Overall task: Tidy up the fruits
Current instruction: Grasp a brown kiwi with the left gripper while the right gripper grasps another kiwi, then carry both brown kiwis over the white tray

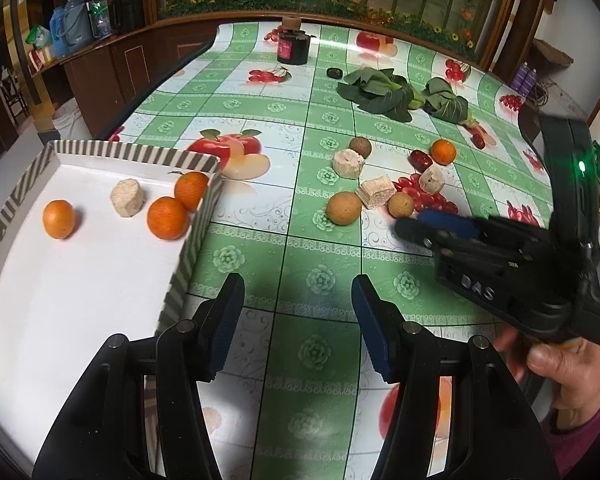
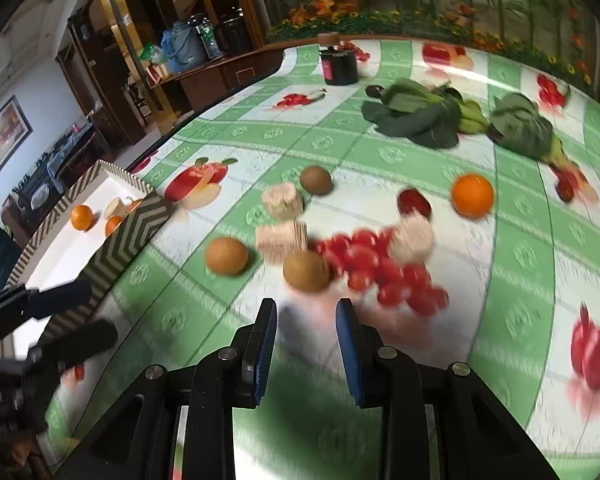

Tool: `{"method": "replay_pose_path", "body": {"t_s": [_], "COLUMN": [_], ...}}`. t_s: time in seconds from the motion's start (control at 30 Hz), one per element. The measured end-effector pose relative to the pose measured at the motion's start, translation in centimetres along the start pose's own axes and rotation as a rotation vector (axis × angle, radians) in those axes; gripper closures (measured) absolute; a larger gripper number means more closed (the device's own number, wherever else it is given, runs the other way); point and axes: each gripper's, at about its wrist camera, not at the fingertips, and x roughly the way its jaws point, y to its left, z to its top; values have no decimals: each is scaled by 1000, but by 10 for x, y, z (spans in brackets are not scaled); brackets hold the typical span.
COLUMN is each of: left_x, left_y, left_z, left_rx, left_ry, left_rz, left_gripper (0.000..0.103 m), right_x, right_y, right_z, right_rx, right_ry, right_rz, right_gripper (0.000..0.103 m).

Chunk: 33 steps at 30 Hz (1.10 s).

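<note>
A white tray with a striped rim [image 1: 140,152] [image 2: 136,224] holds three oranges [image 1: 167,218] and a beige chunk [image 1: 127,197]. My left gripper [image 1: 298,312] hovers open and empty over the tablecloth beside the tray's right wall. Loose on the cloth lie three brown round fruits [image 1: 344,208], an orange [image 1: 444,152] [image 2: 472,196], a red date [image 1: 420,159] and three beige chunks [image 1: 348,164]. My right gripper [image 2: 306,320] [image 1: 412,222] is narrowly open with nothing between its fingers. It points at a brown fruit [image 2: 307,271] just ahead of its tips.
Leafy greens [image 1: 380,92] [image 2: 416,116] lie at the back, behind them a dark jar [image 1: 294,46] and a small dark object [image 1: 334,73]. The table's left edge runs behind the tray. A person's hand [image 1: 560,364] grips the right tool. My left gripper [image 2: 100,312] shows at the left.
</note>
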Motion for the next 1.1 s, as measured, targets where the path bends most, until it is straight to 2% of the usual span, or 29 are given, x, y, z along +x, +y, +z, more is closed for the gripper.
{"method": "replay_pose_path", "body": {"t_s": [0.2, 0.3, 0.7, 0.8, 0.87, 0.93, 1.0, 1.1], "left_x": [14, 24, 64, 68, 69, 69, 68, 64], "left_y": [-5, -11, -30, -30, -29, -28, -28, -28], "left_z": [6, 11, 36, 38, 38, 38, 37, 33], "left_rx": [-4, -2, -8, 1, -5, -3, 4, 10], "left_ry": [18, 29, 48, 22, -3, -18, -14, -5], "left_rz": [2, 6, -13, 0, -2, 6, -8, -15], "left_gripper": [47, 47, 47, 48, 57, 73, 77, 77], "right_x": [10, 7, -12, -13, -12, -12, -12, -11], "right_y": [-1, 0, -35, -39, -39, -38, -37, -31], "right_z": [8, 5, 0, 0, 0, 0, 0, -1], "right_rx": [-30, -43, 67, 76, 72, 70, 61, 41], "right_ry": [-39, -31, -34, -29, -28, -28, -26, -21], "right_rz": [25, 17, 36, 39, 36, 37, 40, 43], "right_gripper": [74, 78, 78, 78, 78, 78, 78, 78]}}
